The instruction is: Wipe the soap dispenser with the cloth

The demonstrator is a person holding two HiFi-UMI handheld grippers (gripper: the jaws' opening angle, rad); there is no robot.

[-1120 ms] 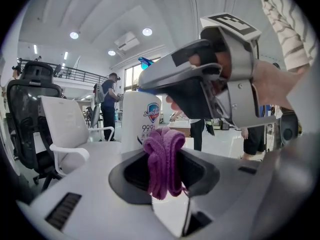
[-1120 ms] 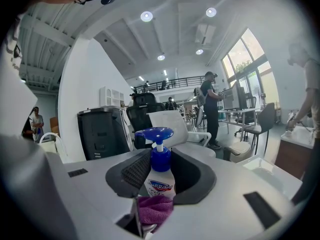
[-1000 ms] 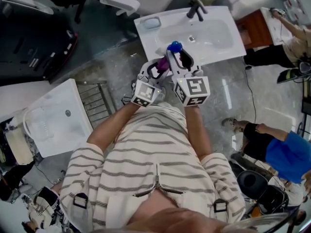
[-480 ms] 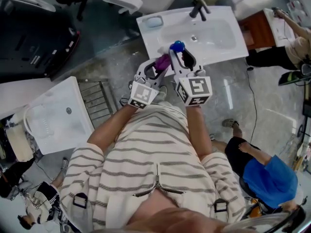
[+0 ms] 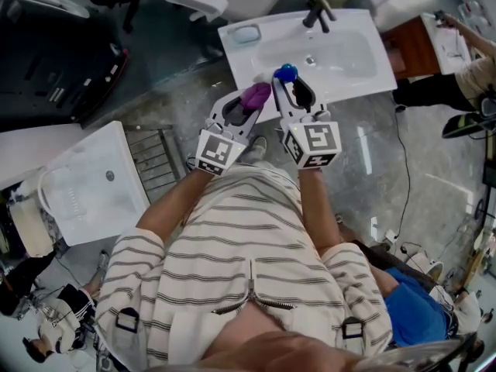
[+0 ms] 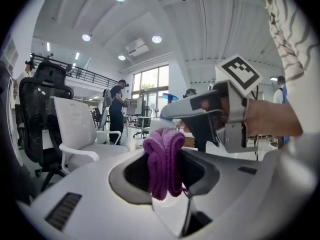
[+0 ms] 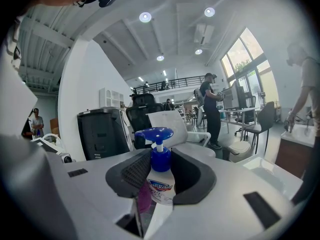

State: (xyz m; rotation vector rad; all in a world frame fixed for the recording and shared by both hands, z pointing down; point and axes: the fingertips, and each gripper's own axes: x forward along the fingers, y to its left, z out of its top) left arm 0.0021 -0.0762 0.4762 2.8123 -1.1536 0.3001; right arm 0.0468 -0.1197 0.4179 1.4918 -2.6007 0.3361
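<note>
In the right gripper view the soap dispenser point(image 7: 161, 183), a clear bottle with a blue pump head, stands upright between the jaws, and my right gripper point(image 7: 161, 176) is shut on its body. From the head view the blue pump point(image 5: 286, 73) sits at the tip of the right gripper point(image 5: 293, 87), over the front edge of the white sink point(image 5: 364, 68). My left gripper point(image 6: 165, 166) is shut on a bunched purple cloth point(image 6: 163, 159). That cloth point(image 5: 255, 94) hangs just left of the dispenser in the left gripper point(image 5: 249, 103), close beside it; I cannot tell whether they touch.
The sink carries a dark faucet point(image 5: 316, 12) and a soap dish point(image 5: 246, 34). A white tray point(image 5: 93, 184) and a metal rack point(image 5: 159, 161) lie on the floor to the left. A white office chair point(image 6: 80, 134) stands ahead of the left gripper. People stand at the right.
My left gripper has risen a little with the purple cloth, which now sits higher beside the dispenser. The right gripper and the dispenser have kept still.
</note>
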